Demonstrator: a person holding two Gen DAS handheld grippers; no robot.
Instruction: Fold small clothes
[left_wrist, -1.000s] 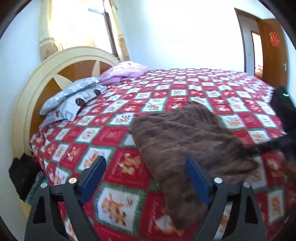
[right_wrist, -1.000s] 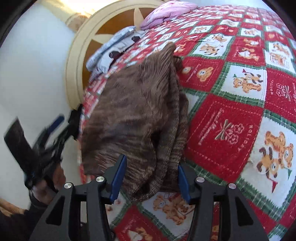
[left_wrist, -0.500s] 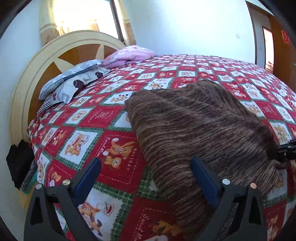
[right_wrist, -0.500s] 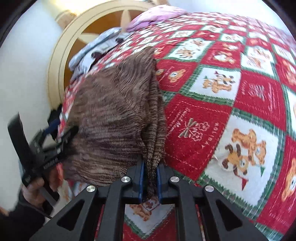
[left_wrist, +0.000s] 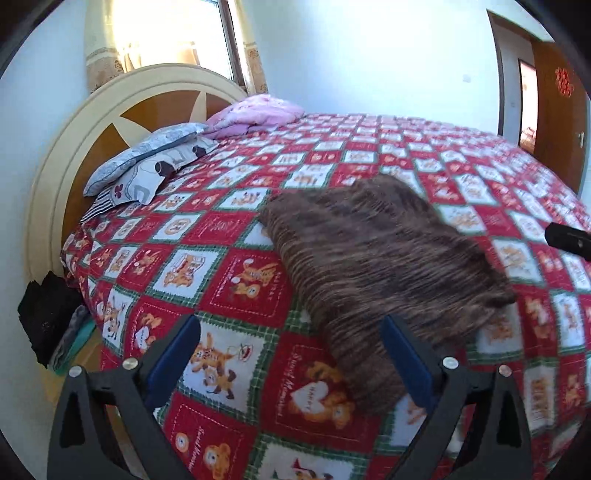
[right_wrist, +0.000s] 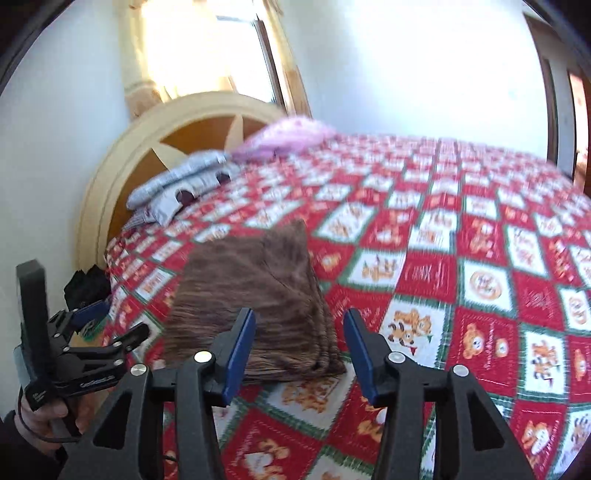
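Right gripper (right_wrist: 299, 354) just let go: its jaws have been opening and it's lifted off the brown sweater (right_wrist: 255, 306), now lying lower centre, long axis running up-frame. Left gripper (left_wrist: 291, 363), wide open and empty, sits nearer, sweater at its right finger.

Your left gripper (left_wrist: 291, 354) points forward and downward, with its blue pads (left_wrist: 173, 356) spread wide and nothing pressed between them. From the right wrist view you can see it low on the near left, gripped by your left hand (right_wrist: 44, 413), whose dark sleeve reaches the bottom corner. Your right gripper (right_wrist: 300, 354) also tilts down, and its jaws have just been opening: the blue pads (right_wrist: 240, 354) stand apart about halfway, with nothing caught between them. In the left wrist view only a dark tip of the right gripper shows at the far right edge.
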